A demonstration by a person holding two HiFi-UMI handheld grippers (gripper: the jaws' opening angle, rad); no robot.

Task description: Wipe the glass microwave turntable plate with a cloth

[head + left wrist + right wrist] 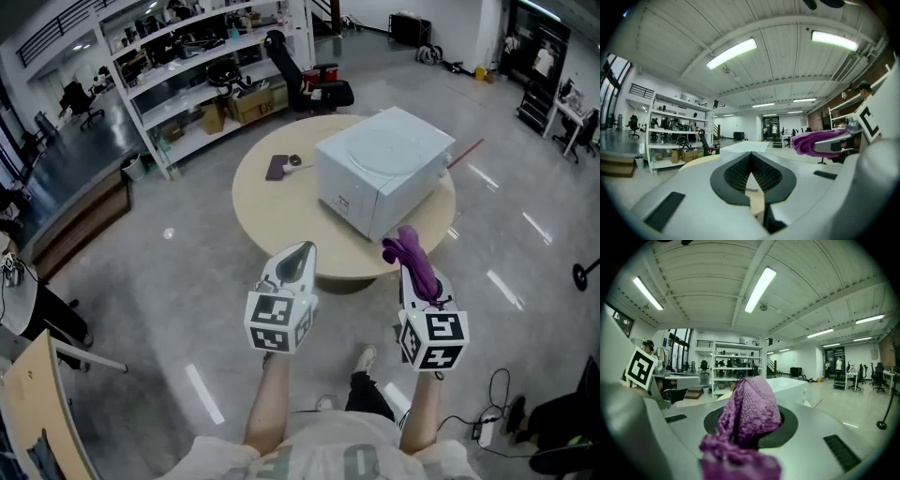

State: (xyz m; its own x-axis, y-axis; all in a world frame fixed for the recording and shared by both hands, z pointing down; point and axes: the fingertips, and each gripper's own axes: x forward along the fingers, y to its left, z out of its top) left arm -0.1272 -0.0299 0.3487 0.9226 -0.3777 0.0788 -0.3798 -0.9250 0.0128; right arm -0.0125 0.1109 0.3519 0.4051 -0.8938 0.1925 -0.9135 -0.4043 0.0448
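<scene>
Near: left gripper [302, 251], jaws closed on nothing; right gripper [411, 269] clamped on purple cloth [405, 246]. Middle: round beige table [272, 211] bearing white microwave [370, 192], front label illegible; glass plate [382, 150] lies on its top. Far: glossy grey floor [169, 272], white shelving [197, 66]

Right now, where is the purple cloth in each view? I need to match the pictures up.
Head view: purple cloth lower right of centre, clamped in the right gripper.
Left gripper view: at the right, mid-height, sticking out of the right gripper.
Right gripper view: dead centre, between the jaws.
Shared landmark: the white microwave, beyond the jaws in the left and right gripper views.
</scene>
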